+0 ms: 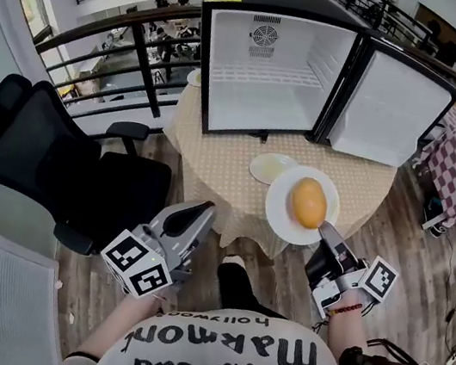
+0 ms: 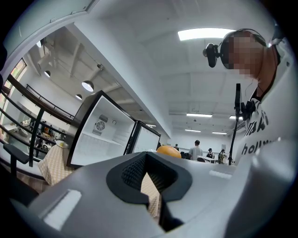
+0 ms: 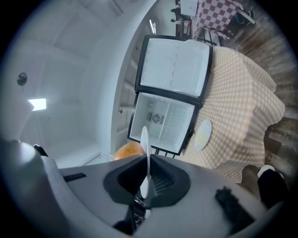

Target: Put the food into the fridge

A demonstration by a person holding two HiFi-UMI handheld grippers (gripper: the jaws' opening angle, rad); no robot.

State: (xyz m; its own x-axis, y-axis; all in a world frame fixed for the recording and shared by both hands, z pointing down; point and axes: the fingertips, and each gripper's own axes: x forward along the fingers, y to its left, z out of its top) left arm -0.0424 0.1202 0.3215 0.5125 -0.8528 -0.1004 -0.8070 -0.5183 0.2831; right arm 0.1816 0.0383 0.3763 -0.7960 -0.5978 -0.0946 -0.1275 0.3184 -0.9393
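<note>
A: Food position?
B: The orange-yellow food (image 1: 309,202) lies on a white plate (image 1: 279,217) at the near edge of the bench (image 1: 213,166), about 5 o'clock on the bench top in the head view. I cannot tell whether the plate rests on the checked cloth.
A: Grip?
B: The right gripper (image 1: 327,232) is clamped on the plate's rim at its 5 o'clock side, with only the thin rim between the jaws.
A: Left side?
B: The left gripper (image 1: 196,214) has its jaws together and holds nothing. It is off the bench at 7 o'clock.
A: Surroundings?
B: A small plate (image 1: 270,168) sits just beside the white plate at 10 o'clock. The fridge (image 1: 272,80) stands at 12 o'clock with its door open to 2 o'clock. A black office chair (image 1: 56,164) is at 9 o'clock.
</note>
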